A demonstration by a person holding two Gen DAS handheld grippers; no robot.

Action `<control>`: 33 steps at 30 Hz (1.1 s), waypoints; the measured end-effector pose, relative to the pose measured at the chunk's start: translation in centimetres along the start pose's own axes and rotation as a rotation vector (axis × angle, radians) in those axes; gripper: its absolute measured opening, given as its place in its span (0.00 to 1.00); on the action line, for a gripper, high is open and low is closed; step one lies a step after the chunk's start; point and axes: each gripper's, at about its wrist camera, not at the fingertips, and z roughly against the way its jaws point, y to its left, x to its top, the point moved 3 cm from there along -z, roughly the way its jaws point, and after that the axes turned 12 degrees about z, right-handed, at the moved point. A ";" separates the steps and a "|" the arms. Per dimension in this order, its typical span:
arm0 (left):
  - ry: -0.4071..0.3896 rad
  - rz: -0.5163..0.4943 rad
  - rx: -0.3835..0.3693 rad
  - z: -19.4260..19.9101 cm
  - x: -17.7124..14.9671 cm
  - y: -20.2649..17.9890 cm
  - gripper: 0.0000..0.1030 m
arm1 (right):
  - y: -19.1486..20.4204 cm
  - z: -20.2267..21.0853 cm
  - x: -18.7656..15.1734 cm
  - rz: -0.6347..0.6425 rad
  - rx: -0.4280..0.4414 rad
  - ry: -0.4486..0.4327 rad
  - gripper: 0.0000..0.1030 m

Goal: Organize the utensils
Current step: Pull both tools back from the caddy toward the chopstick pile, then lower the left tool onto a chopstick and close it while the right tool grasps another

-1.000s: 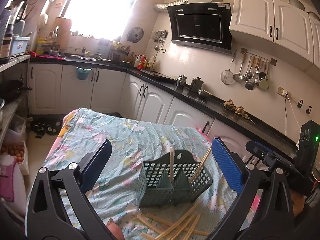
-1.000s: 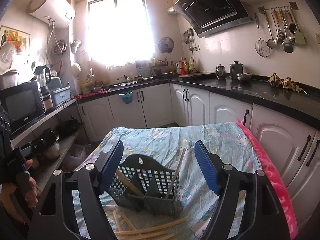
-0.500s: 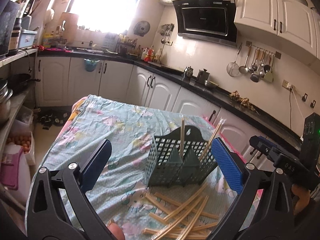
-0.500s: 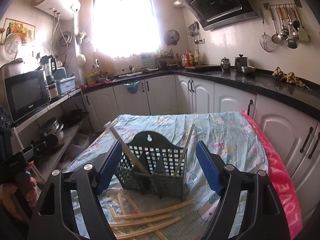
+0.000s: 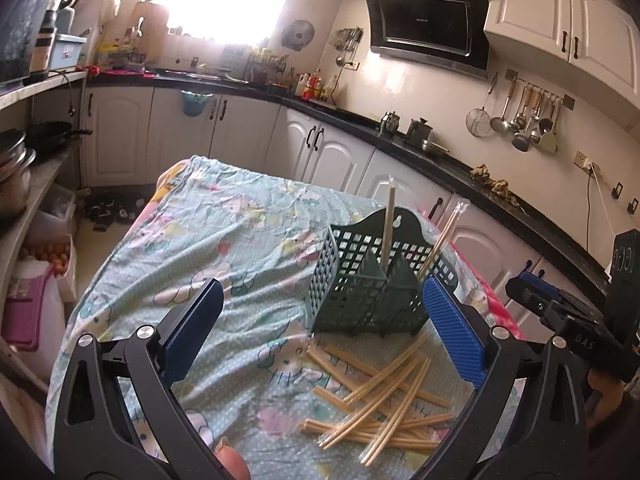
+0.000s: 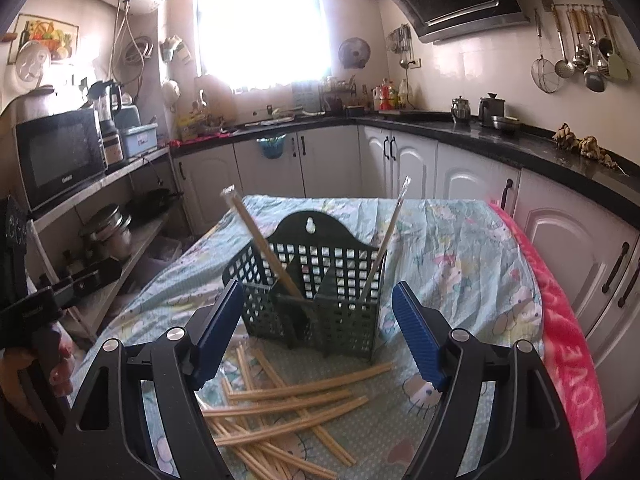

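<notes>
Lying below parted jaws: chopsticks [image 6: 288,408] (loose)

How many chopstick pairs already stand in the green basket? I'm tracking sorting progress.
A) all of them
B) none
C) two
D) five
C: two wrapped pairs lean upright in the green basket, while the other chopsticks lie loose on the tablecloth in front of it.

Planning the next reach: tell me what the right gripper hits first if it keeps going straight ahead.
Probably the green utensil basket, dead ahead between the open jaws of the right gripper; loose chopsticks lie lower on the cloth. Depth is uncertain.
</notes>
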 end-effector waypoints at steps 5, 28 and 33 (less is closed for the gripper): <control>0.020 0.013 0.010 0.0 -0.8 0.8 0.89 | 0.4 -0.4 -1.2 0.002 0.014 0.030 0.72; 0.183 0.070 0.054 -1.2 -5.5 4.3 0.72 | 0.4 -2.1 -5.1 -0.018 0.022 0.127 0.72; 0.293 0.107 0.036 -2.3 -7.5 5.0 0.47 | 0.0 -2.7 -6.1 -0.026 0.010 0.157 0.72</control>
